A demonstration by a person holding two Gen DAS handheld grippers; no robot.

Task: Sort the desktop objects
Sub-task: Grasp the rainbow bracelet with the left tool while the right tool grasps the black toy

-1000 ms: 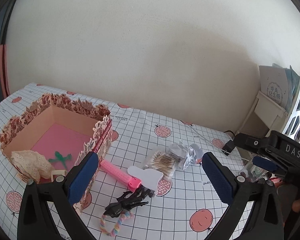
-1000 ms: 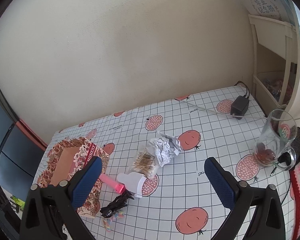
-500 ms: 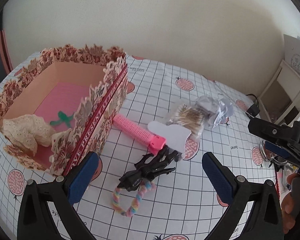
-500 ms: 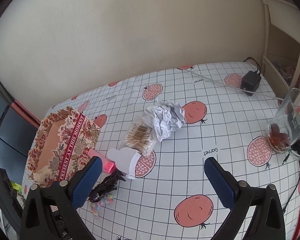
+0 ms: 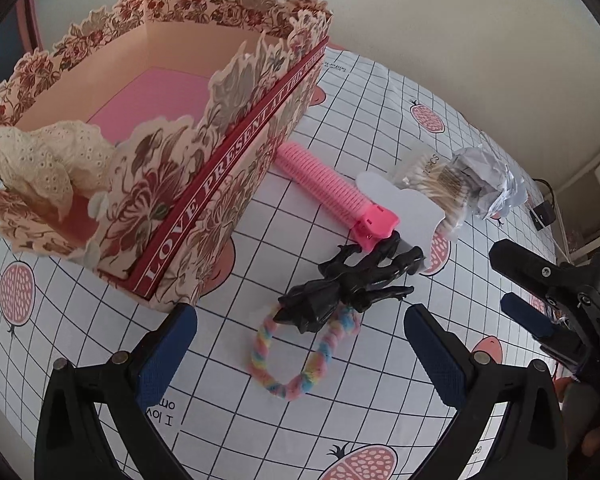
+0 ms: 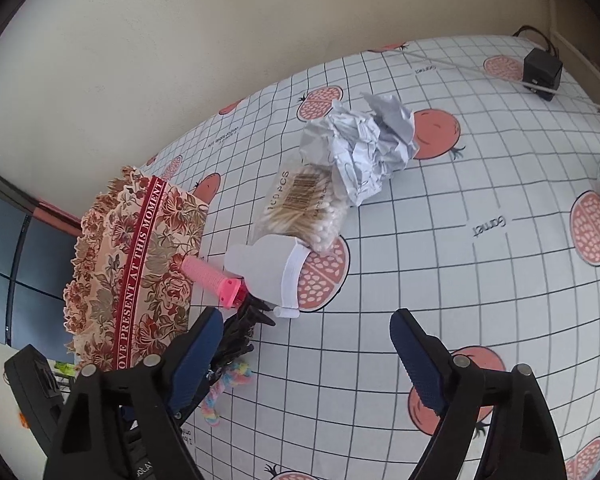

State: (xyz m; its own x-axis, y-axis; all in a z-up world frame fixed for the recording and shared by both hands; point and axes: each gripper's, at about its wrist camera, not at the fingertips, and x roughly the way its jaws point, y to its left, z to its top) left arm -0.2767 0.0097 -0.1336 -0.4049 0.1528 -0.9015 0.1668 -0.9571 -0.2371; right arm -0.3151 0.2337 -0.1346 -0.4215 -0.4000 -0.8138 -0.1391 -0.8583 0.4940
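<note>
Black plastic hair clip (image 5: 352, 284) lies on the surface (image 5: 340, 412) right in front of my left claw (image 5: 300, 354), overlapping the top of a pastel braided hair tie (image 5: 296, 360). Both sit just beside the floral paper box (image 5: 188, 184), the likely sort target, which already has a lace piece (image 5: 48, 164) draped at its near corner.

Step in hand, my call: left claw picks the clip or the tie and drops it in the box. To do it well I'd come down centred on the clip body, not its teeth, and close slowly; the clip rests on the tie, so lifting one may drag the other. Keep the left finger off the box wall, it's very near the corner.

Other clutter behind: pink hair roller (image 5: 332, 192) leaning out from the box side, white card (image 5: 404, 208) partly under it, bag of cotton swabs (image 6: 304, 208), crumpled paper (image 6: 364, 148) touching the bag. Black adapter (image 6: 542, 72) and a glass at the far right edge, well apart.

Left claw: wide open, holding nothing, fingers straddling clip and tie from above; can't tell if the tips touch the surface.
Right claw (image 6: 306, 360): wide open, empty, hovering near the card and clip, its left finger in front of the clip in the right wrist view
</note>
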